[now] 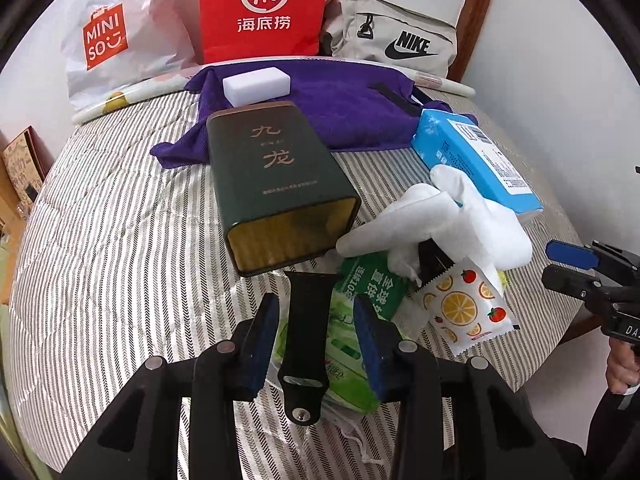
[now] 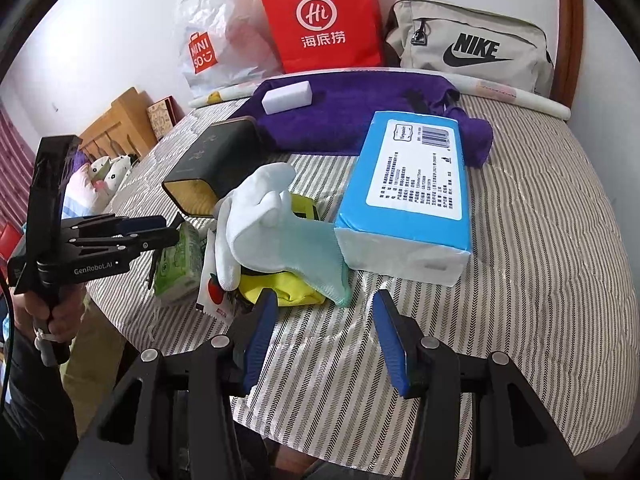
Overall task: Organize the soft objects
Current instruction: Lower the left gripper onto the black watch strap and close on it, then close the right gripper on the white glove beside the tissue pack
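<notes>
In the left wrist view my left gripper (image 1: 316, 300) hangs over a black watch strap (image 1: 306, 344). The strap lies between the blue pads with a gap on each side, on top of a green tissue pack (image 1: 348, 344). To the right sit a white glove (image 1: 440, 216), a fruit-print sachet (image 1: 464, 308) and a blue tissue pack (image 1: 476, 160). My right gripper (image 2: 326, 296) is open above the striped cloth, just short of the glove's (image 2: 276, 232) teal cuff and a yellow cloth (image 2: 288, 284). A purple towel (image 2: 352, 112) carries a white sponge (image 2: 286, 96).
A dark green tin (image 1: 276, 184) lies on its side mid-table. A white Miniso bag (image 1: 108, 40), a red paper bag (image 1: 264, 8) and a beige Nike bag (image 1: 400, 40) stand against the back wall. The round table's edge (image 2: 580, 420) curves close at the front.
</notes>
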`<state>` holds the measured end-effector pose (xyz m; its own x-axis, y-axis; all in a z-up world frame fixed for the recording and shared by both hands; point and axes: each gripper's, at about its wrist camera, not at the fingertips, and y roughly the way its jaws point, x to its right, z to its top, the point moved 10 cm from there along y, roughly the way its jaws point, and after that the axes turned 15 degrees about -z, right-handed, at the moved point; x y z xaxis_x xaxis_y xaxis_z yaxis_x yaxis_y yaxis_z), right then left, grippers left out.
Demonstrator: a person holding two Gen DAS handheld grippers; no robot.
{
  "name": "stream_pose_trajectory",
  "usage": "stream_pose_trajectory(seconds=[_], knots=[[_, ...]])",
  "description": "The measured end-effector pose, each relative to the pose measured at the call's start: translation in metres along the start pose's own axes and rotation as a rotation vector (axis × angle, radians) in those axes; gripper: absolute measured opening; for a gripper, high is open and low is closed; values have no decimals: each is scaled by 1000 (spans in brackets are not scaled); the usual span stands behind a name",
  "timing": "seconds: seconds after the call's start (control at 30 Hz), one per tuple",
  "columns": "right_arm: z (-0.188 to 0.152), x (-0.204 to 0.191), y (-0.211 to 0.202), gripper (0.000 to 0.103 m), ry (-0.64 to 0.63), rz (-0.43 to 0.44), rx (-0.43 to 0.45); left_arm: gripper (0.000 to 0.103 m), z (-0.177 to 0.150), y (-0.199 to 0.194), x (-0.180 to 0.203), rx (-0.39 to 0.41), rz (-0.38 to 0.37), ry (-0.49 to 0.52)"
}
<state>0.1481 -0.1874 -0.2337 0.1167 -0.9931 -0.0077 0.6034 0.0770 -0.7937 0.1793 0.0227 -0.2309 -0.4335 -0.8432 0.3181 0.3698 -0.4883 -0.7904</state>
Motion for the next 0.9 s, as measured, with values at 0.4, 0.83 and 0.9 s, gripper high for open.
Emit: stream_pose_trajectory(seconds=[0.4,0.83,0.9], knots=[[-5,1,8,49,3,4,-28,21,-11,-4,-4,15,10,-20],[2,-6,3,49,-16,6,-7,20,-8,-3,-7,42,-44,-56],[9,-8,0,49,-20,4,11,20,-7,-8,-7,54,-47,-53]])
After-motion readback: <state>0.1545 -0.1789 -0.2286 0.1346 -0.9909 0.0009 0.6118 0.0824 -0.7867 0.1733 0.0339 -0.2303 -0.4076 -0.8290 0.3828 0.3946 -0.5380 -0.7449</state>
